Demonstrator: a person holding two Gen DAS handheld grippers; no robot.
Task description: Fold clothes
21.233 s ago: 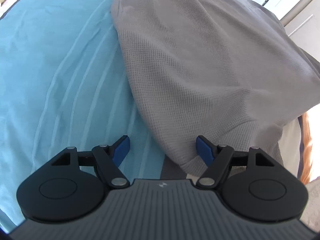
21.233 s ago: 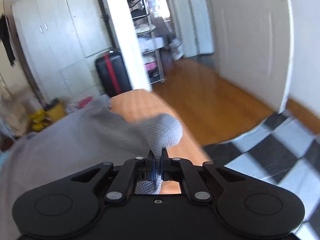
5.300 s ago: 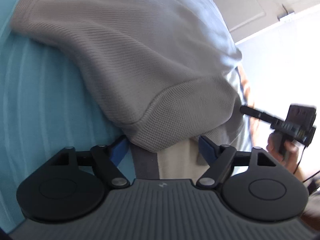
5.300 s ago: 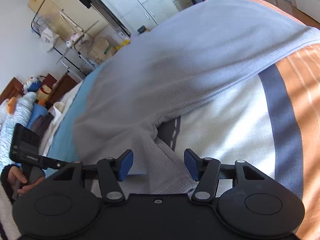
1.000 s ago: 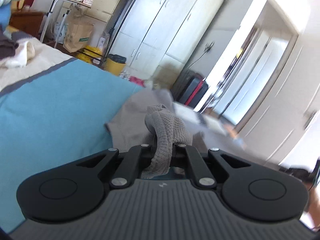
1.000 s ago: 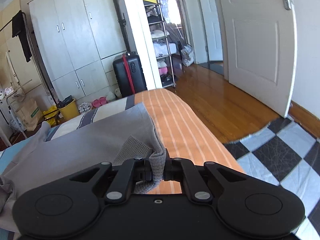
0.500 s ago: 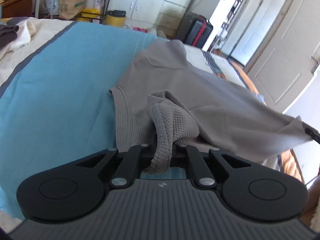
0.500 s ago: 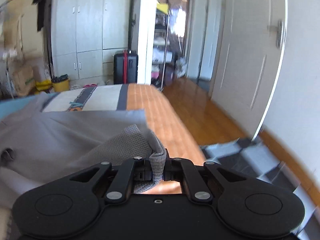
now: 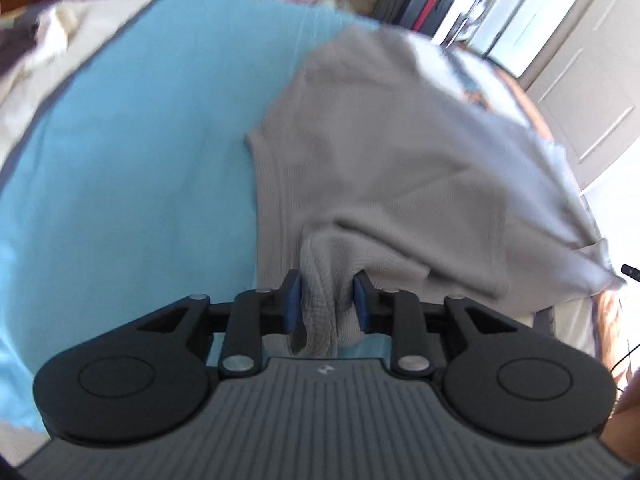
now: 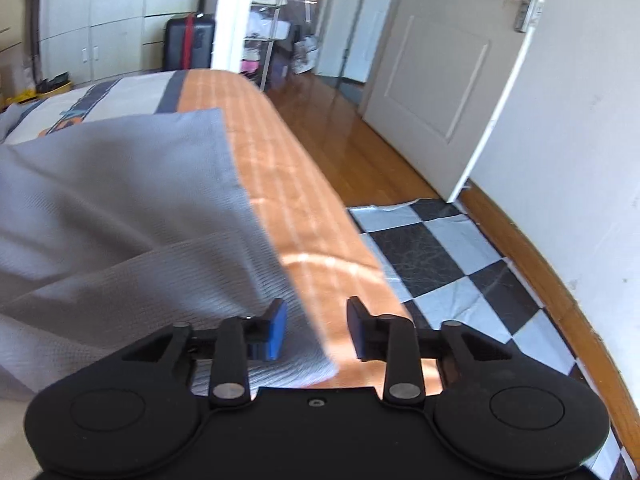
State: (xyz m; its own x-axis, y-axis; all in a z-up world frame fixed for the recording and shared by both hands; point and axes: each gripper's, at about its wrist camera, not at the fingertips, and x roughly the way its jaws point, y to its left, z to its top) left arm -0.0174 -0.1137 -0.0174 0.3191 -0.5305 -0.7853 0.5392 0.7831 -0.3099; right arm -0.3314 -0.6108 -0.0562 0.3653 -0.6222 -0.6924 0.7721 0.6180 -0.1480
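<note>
Bedroom walls, white wardrobes [image 10: 100, 12] and a white door [image 10: 452, 52] ring the scene, with a wooden floor [image 10: 360, 132] running to an open doorway. Beside the bed lies a black-and-white checked mat [image 10: 452, 264], its far corner cut off by the frame edge. Filling most of both views, the bed [image 9: 120, 152] wears a cover that is blue on the left, then cream with grey stripes, then orange [image 10: 280, 184] along its right edge; the left view is blurred, so the clutter at its top edge is hard to make out. A dark suitcase [image 10: 188, 40] with a red strap stands against the wardrobes.

Spread across the bed, the grey top [image 9: 400, 152] reaches from the blue part to the orange strip. Its weave is a fine waffle knit. Its right corner looks lifted off the cover in the left view, though blur makes the edge there uncertain. What lies under it is hidden.

At the near edge, the left tool [image 9: 326, 306] stands narrowly parted, with a bunched fold of the top hanging between its blue pads [image 9: 291, 304]; whether the pads press it cannot be told. The right tool [image 10: 316, 330] stands wide, and the top's corner lies on the bed below its left pad, not gripped.

A person's hand [image 9: 624, 420] shows only as a sliver at the left view's lower right.
</note>
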